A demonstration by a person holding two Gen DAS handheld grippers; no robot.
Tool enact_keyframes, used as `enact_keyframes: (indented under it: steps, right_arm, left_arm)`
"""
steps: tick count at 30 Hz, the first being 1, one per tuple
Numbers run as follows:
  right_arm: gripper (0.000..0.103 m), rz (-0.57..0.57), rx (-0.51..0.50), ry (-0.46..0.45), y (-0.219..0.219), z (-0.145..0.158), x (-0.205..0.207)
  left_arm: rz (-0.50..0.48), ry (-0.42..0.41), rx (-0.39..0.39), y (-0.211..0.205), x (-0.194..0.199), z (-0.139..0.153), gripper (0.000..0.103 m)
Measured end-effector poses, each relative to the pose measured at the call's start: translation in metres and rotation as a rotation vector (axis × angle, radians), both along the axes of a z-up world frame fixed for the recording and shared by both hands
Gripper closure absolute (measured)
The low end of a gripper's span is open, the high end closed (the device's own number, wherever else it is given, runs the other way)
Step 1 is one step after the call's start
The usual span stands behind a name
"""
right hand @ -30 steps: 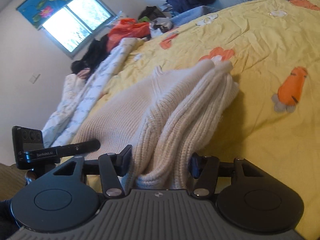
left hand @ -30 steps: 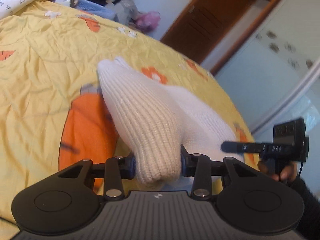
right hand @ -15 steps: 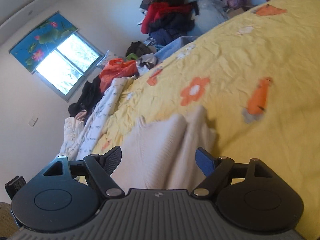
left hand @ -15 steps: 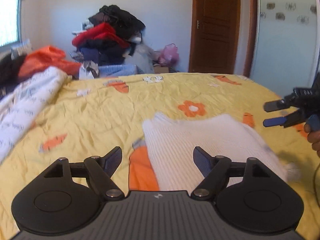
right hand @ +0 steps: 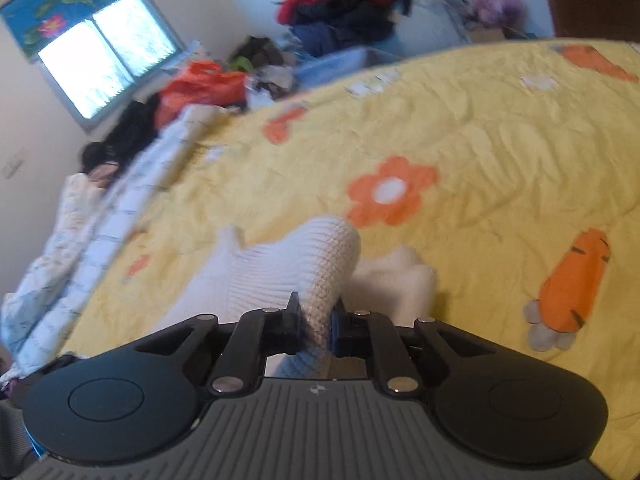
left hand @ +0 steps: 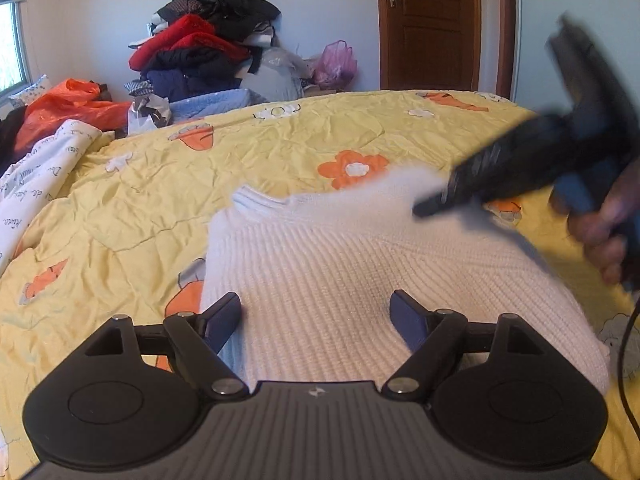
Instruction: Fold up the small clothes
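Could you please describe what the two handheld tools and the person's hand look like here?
The left tool and right tool are matte black, with a ribbed grey centre panel, round side discs, silver pivot bolts and blue-faced fingers. A thin black cable hangs below the bare hand.

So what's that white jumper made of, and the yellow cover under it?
The white sweater looks like a chunky ribbed knit, wool or acrylic, matte and soft: raised ribs run across it. The yellow bedspread looks like thin woven cotton or polyester, matte, with fine creases and a printed carrot and flower pattern. The fibres can't be told for sure.
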State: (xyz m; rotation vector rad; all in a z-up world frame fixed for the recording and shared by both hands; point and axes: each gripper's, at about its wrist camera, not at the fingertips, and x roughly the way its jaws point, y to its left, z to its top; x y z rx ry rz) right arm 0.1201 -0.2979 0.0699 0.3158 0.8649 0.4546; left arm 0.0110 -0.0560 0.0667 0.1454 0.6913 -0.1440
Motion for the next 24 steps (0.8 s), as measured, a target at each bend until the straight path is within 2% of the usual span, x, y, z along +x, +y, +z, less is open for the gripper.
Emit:
enact_keyframes:
  steps: [1, 2, 4, 6, 7, 9, 11, 13, 14, 16, 17, 20, 22, 24]
  right_arm:
    - [0.089, -0.007, -0.015, 0.046, -0.001, -0.016, 0.006]
    - [0.088, -0.021, 0.021, 0.031, -0.004, -0.025, 0.004]
    - [0.086, -0.051, 0.062, 0.021, -0.007, -0.025, -0.004]
    - [0.062, -0.065, 0.078, 0.005, -0.007, -0.022, -0.014]
    - [0.057, -0.067, 0.095, 0.009, -0.009, -0.020, -0.018]
    - [0.041, -0.066, 0.151, 0.022, -0.013, -0.015, -0.027]
    - [0.038, -0.053, 0.199, 0.026, -0.016, -0.008, -0.040]
    - [0.039, -0.020, 0.222, 0.020, -0.014, -0.005, -0.054]
    - [0.040, 0.004, 0.198, 0.016, -0.010, -0.004, -0.059]
    - [0.060, 0.035, 0.091, -0.017, 0.001, -0.005, -0.066]
    - [0.064, 0.048, 0.039, -0.037, 0.005, -0.005, -0.069]
    - [0.086, 0.050, 0.071, -0.040, 0.002, 0.001, -0.069]
    - [0.087, 0.068, 0.042, -0.098, 0.007, 0.017, -0.072]
    - [0.088, 0.086, 0.038, -0.155, 0.010, 0.035, -0.078]
  left_arm:
    - [0.008, 0.000, 0.006, -0.002, 0.002, -0.001, 0.022]
    - [0.014, 0.002, 0.005, -0.003, 0.003, -0.002, 0.022]
    - [0.017, -0.001, 0.008, -0.002, 0.001, -0.003, 0.021]
    - [0.012, -0.006, 0.010, -0.002, 0.001, -0.004, 0.021]
    - [0.011, -0.004, 0.010, -0.002, 0.000, -0.003, 0.021]
    - [0.014, 0.001, 0.005, -0.002, 0.001, -0.003, 0.021]
    - [0.015, -0.001, 0.006, -0.002, 0.002, -0.003, 0.021]
    - [0.019, -0.005, 0.007, -0.003, 0.002, -0.003, 0.021]
    - [0.021, -0.006, 0.009, -0.004, 0.002, -0.004, 0.021]
    - [0.021, -0.005, 0.014, -0.005, 0.002, -0.003, 0.021]
    - [0.021, -0.005, 0.016, -0.005, 0.002, -0.003, 0.021]
    - [0.024, 0.001, 0.013, -0.006, 0.001, -0.001, 0.021]
    - [0.024, -0.013, -0.015, -0.001, -0.004, 0.009, 0.022]
    - [0.010, -0.061, -0.045, 0.004, -0.014, 0.018, 0.021]
